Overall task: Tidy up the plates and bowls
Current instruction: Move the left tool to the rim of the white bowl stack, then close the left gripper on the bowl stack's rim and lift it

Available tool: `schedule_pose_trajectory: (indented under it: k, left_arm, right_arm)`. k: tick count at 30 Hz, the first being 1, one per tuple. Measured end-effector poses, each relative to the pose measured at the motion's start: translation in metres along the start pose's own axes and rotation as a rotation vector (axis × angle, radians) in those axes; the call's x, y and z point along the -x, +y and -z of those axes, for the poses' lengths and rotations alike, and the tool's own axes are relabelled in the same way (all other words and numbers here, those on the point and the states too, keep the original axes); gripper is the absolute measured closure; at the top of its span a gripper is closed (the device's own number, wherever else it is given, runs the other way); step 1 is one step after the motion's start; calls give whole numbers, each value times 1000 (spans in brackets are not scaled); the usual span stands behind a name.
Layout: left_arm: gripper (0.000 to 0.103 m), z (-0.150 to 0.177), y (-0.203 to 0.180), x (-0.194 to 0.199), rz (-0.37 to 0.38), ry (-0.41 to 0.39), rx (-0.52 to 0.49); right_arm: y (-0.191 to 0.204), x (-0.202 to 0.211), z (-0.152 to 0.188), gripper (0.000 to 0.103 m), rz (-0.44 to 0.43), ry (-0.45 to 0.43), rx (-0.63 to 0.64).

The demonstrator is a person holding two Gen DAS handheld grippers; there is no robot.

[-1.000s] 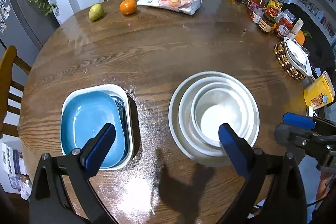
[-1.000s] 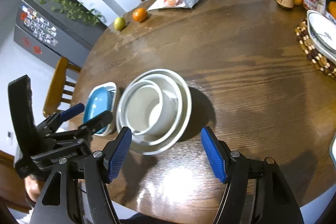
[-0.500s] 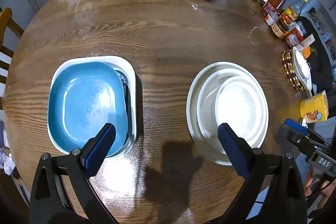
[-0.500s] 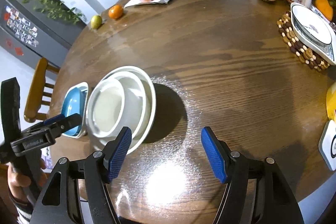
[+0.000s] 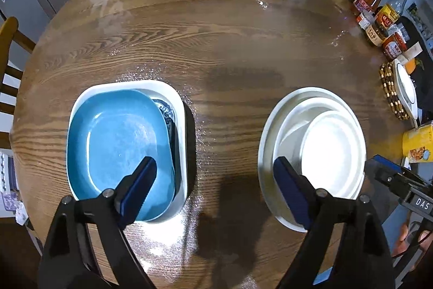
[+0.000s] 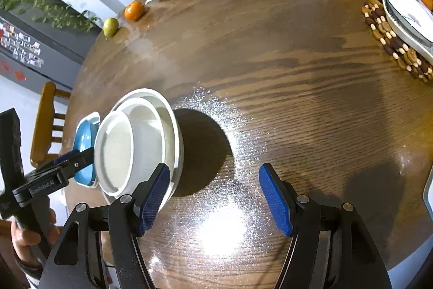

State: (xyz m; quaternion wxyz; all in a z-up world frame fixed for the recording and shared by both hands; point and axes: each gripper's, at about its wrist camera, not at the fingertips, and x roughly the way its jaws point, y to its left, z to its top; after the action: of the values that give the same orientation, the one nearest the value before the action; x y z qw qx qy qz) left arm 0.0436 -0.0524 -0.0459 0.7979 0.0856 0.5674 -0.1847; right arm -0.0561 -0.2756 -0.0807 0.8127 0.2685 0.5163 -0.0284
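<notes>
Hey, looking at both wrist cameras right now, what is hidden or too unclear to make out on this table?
- Patterned plate: left wrist view, the blue plate covers all but a sliver.
- White bowl stack: right wrist view, its near rim is behind one pad of the right tongs.
- Jar labels: left wrist view, too small to read.
- Dish on the beaded trivet: right wrist view, cut off by the frame edge.

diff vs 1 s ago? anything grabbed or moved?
Nothing grabbed or released. The left gripper rose and tipped to look more steeply down at the table; the right gripper shifted slightly too. Both stay open and empty. The blue plate in its white dish and the nested white bowls stayed put.
</notes>
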Motion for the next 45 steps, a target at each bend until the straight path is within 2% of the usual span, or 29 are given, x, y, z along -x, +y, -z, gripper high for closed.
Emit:
schedule_pose_trajectory:
  k: [11, 16, 21, 26, 30, 32, 34, 38, 41, 45]
  left_arm:
    - [16, -9, -2, -8, -60, 28, -45]
    - [16, -11, -6, -16, -80, 52, -67]
    - [18, -10, -9, -15, -95, 44, -86]
    - [34, -9, -16, -17, -88, 35, -115]
    - [44, -11, -20, -17, -64, 37, -120]
    - [59, -13, -23, -17, -38, 44, -131]
    - [68, -14, -25, -17, -15, 52, -140]
    - [71, -16, -24, -19, 12, 62, -126]
    - [83, -16, -22, -21, 66, 73, -107]
    - [93, -17, -25, -22, 92, 79, -96]
  right_arm:
    - [2, -7, -7, 34, 37, 24, 25]
    - [-2, -8, -8, 34, 25, 35, 16]
    - [0, -10, -9, 34, 22, 37, 24]
    - [4, -17, -8, 34, 31, 41, 36]
    - [5, -17, -8, 41, 15, 44, 40]
    - [5, -17, -7, 46, -5, 42, 39]
    - [4, -17, -7, 48, -20, 43, 33]
    - [5, -17, -6, 50, -24, 39, 34]
    - [6, -16, -6, 56, -42, 38, 39]
    - [13, -15, -6, 68, -44, 38, 58]
